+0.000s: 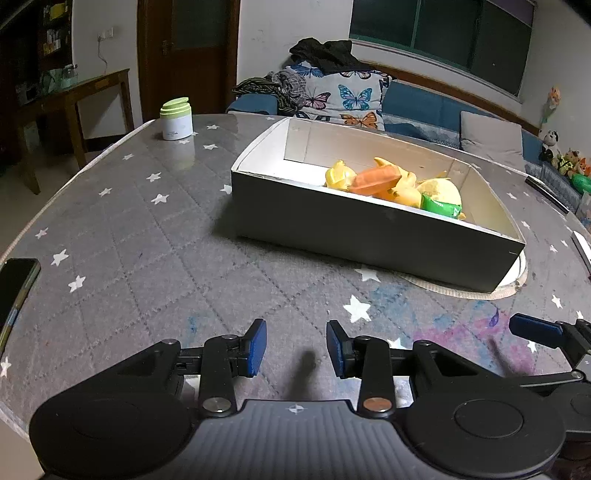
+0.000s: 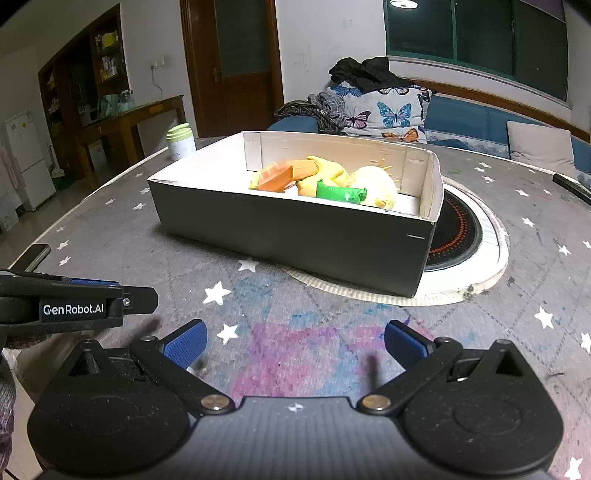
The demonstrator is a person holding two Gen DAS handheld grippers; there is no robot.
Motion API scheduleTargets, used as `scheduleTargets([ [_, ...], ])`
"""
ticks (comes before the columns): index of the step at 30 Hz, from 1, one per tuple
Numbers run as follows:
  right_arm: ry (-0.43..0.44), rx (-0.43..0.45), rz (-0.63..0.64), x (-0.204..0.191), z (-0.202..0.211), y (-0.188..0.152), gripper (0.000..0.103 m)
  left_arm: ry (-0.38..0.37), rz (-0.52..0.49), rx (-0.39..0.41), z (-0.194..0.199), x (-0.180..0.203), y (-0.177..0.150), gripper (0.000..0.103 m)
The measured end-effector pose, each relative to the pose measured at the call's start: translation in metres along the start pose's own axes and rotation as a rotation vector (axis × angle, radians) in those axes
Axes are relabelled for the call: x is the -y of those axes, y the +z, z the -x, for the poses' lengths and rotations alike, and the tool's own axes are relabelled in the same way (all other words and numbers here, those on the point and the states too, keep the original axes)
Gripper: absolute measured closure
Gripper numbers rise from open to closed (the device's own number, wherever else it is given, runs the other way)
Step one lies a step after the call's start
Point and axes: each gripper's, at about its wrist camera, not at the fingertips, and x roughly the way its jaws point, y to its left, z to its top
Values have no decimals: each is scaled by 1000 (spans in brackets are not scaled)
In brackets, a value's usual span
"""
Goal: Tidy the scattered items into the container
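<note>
We see left gripper (image 1: 296,349): black plastic body, two round discs, ribbed grey middle, blue pads (image 1: 258,341), silver and copper screws. Right gripper (image 2: 294,341): same build, blue ribbed pads (image 2: 186,341). White "GenRobot.AI" marking on left gripper side.

White walls (image 2: 314,44); brown door (image 2: 236,66); dark window (image 2: 476,33); blue sofa (image 2: 469,122) with butterfly cushion (image 2: 384,110); wooden table (image 2: 129,118) at left.
</note>
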Motion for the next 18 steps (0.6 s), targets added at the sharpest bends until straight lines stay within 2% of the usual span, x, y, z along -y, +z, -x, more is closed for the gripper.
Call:
scheduleTargets([
  [18, -14, -26, 7, -1, -14, 8, 0, 4, -27, -15, -11, 5, 13, 65],
])
